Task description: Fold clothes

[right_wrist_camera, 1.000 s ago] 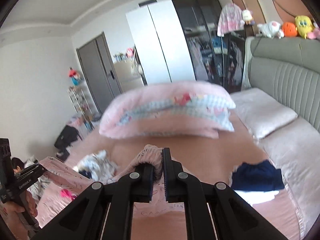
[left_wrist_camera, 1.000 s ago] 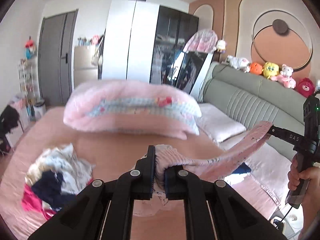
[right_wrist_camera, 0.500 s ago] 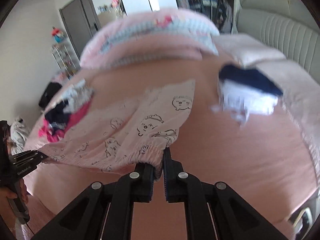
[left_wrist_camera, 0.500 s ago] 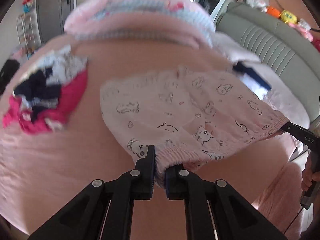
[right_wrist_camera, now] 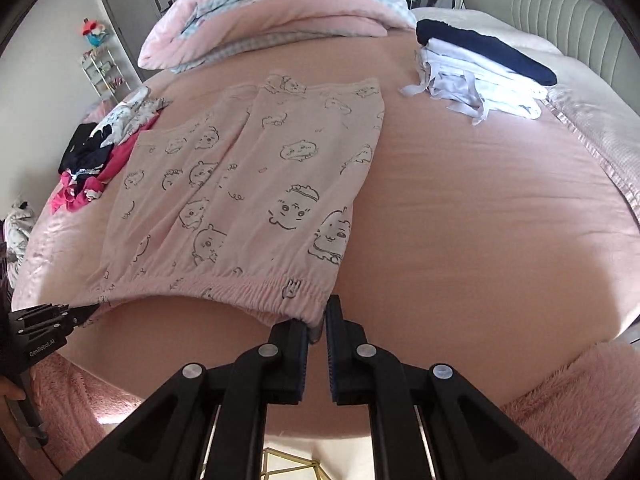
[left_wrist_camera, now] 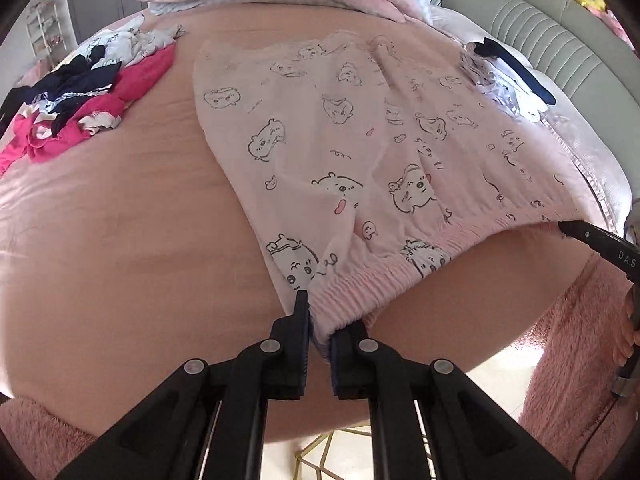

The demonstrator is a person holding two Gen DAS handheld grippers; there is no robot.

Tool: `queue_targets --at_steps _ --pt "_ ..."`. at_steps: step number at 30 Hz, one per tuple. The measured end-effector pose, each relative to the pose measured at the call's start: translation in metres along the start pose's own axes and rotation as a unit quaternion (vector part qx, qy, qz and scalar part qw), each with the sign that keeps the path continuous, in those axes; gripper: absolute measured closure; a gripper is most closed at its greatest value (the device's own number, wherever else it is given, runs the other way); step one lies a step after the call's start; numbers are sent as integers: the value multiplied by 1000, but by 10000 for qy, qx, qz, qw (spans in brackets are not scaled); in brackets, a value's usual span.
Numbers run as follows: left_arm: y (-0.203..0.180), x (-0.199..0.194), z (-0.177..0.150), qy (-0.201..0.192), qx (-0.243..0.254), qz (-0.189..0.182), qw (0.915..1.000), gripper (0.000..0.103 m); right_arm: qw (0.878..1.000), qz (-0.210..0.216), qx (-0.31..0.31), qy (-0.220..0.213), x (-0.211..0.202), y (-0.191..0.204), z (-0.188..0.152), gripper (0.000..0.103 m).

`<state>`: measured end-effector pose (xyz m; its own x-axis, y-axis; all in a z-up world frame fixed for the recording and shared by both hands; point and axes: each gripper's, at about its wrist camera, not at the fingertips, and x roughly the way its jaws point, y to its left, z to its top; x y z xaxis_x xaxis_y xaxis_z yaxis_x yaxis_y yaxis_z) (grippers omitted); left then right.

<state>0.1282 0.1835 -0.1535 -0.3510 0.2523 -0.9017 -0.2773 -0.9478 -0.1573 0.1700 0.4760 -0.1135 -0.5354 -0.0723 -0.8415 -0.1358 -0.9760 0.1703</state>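
Observation:
Pale pink pants (left_wrist_camera: 360,152) printed with cartoon faces lie spread on the pink bed (left_wrist_camera: 120,220), legs pointing away and the elastic waistband stretched along the near edge. My left gripper (left_wrist_camera: 319,320) is shut on the waistband's left corner. My right gripper (right_wrist_camera: 317,322) is shut on the waistband's right corner, and the pants (right_wrist_camera: 248,184) lie flat beyond it. Each gripper also shows in the other view: the right gripper (left_wrist_camera: 566,227) at the right, the left gripper (right_wrist_camera: 86,312) at the left.
A heap of unfolded pink, navy and white clothes (right_wrist_camera: 96,152) lies at the bed's left. A folded navy and white stack (right_wrist_camera: 480,68) sits at the far right. A folded pink duvet (right_wrist_camera: 280,12) lies at the back. A fluffy pink rug (right_wrist_camera: 560,404) is below the bed edge.
The pants, held up in the air a second ago, have been swung down and laid flat on the bed. Both grippers dropped to the near edge and still hold the waistband.

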Motion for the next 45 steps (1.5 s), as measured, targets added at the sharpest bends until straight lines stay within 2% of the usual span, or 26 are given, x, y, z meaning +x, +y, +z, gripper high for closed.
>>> queue_targets --at_steps 5,7,10,12,13,16,18,20,21,23,26,29,33,34,35,37,41,44,45 --pt "3 -2 -12 81 -77 -25 9999 94 9990 -31 98 428 19 -4 -17 97" --pt "1 -6 -12 49 -37 -34 10000 94 9987 74 258 433 17 -8 -19 97" --pt "0 -1 -12 152 -10 -78 9999 94 9995 -42 67 310 12 -4 -19 96" --pt "0 -1 -12 180 23 -32 9998 94 9986 -84 86 512 21 -5 -19 96" --pt "-4 -5 -12 125 125 25 9998 94 9983 -81 113 572 24 -6 -18 96" --pt "-18 -20 -11 -135 611 243 9977 90 9992 -68 16 381 16 -3 -14 96" --pt "-25 -23 -9 -170 881 241 9957 79 9994 -117 -131 301 12 1 -10 96" --pt "-31 -24 -5 -186 1065 166 9940 43 9991 -167 -266 272 10 5 -4 96" --pt "-32 -25 -3 -230 1083 95 9938 41 9991 -179 -307 227 7 7 -2 96" --pt "-37 -28 -1 -391 1241 94 9915 41 9992 -160 -356 96 1 11 2 96" --pt "-51 -27 0 -527 1735 209 9832 41 9988 -58 -479 58 1 19 9 95" --pt "-71 -14 5 -512 2142 145 9753 41 9991 167 -388 86 2 21 20 95" --pt "-94 7 11 -437 2479 133 9677 42 9993 352 -91 -128 -7 17 32 96" --pt "-97 11 13 -407 2474 125 9680 49 9993 345 -58 -148 -9 16 34 96" --pt "-99 15 16 -352 2436 104 9692 68 9993 333 -30 -162 -10 16 35 95" --pt "-100 20 22 -259 2302 96 9727 82 9994 307 -38 -148 -10 15 34 96" --pt "-93 12 30 -341 1883 -162 9814 83 9996 49 -282 27 -3 14 26 95" --pt "-83 11 31 -370 1789 198 9830 83 9985 -46 -408 369 14 12 18 95" --pt "-79 13 30 -331 1771 342 9830 83 9977 -67 -446 500 21 12 16 92"
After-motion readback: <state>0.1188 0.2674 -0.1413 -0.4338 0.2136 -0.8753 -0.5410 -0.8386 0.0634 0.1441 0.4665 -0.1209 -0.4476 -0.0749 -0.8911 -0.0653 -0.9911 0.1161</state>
